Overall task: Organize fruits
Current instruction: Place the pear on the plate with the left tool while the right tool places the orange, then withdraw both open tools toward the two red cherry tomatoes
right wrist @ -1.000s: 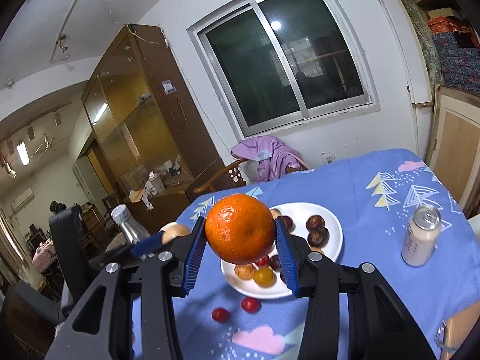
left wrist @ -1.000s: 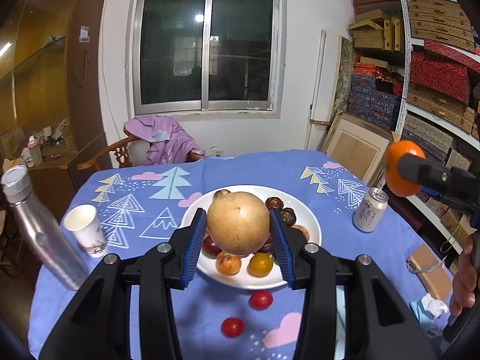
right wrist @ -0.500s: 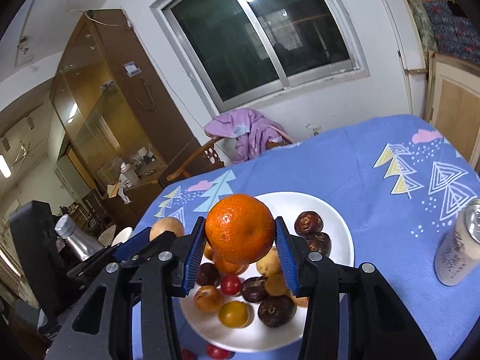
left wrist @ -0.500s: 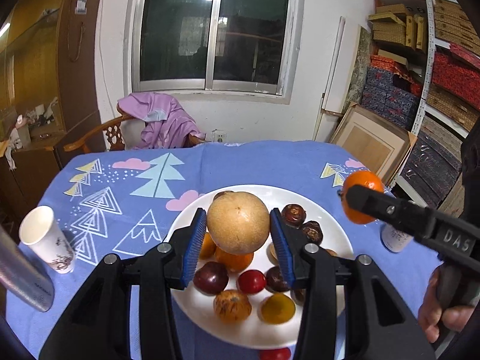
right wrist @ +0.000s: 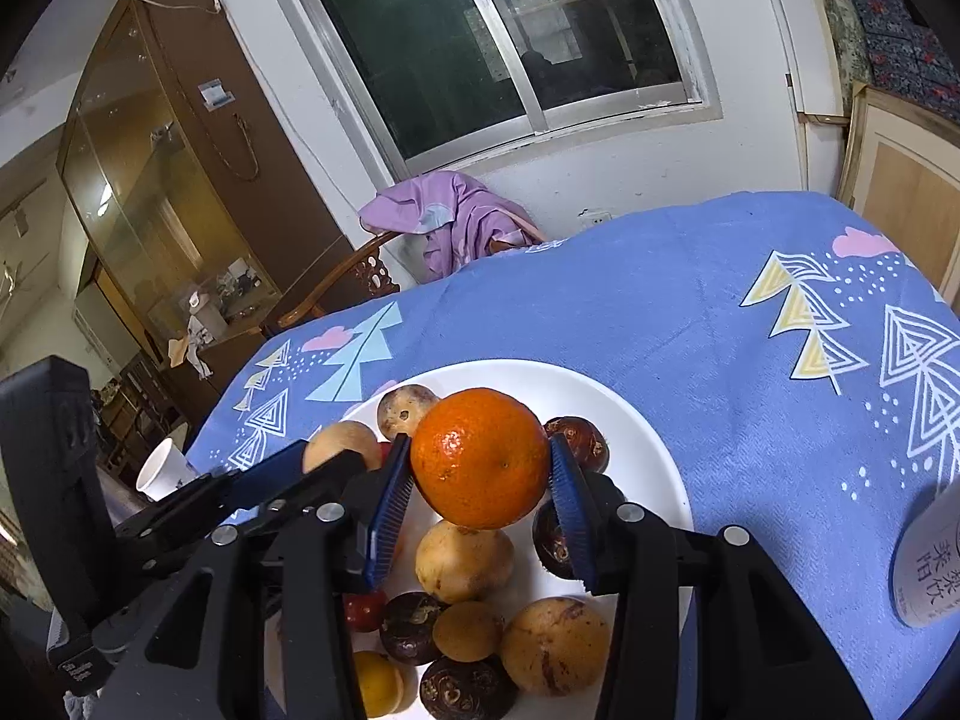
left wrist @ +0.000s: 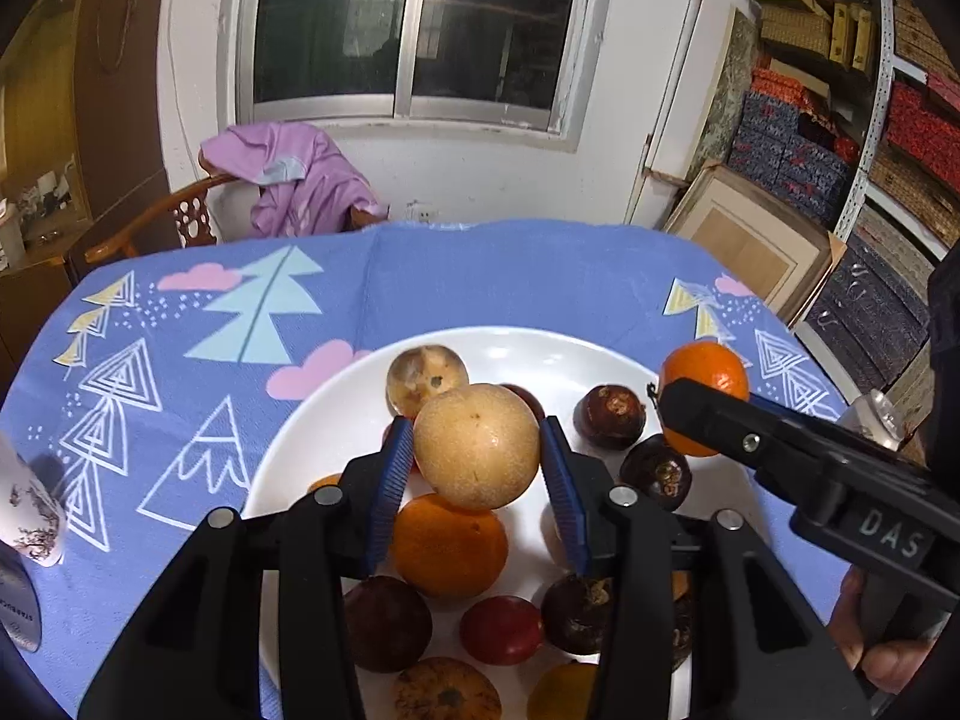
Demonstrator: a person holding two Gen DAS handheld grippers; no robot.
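A white plate on the blue tablecloth holds several fruits: oranges, dark purple ones, red ones and brown ones. My left gripper is shut on a tan round fruit and hangs just above the plate's middle, over an orange. My right gripper is shut on an orange above the same plate. In the left wrist view the right gripper's orange shows at the plate's right rim. In the right wrist view the left gripper's tan fruit shows to the left.
A paper cup and a metal bottle stand at the table's left edge. A drink can stands to the right of the plate. A wooden chair with a purple garment is behind the table. Shelves of boxes line the right wall.
Both grippers have come down and forward over the plate, each still holding its fruit. The plate now fills the lower part of both views, and the loose red fruits in front have left view.
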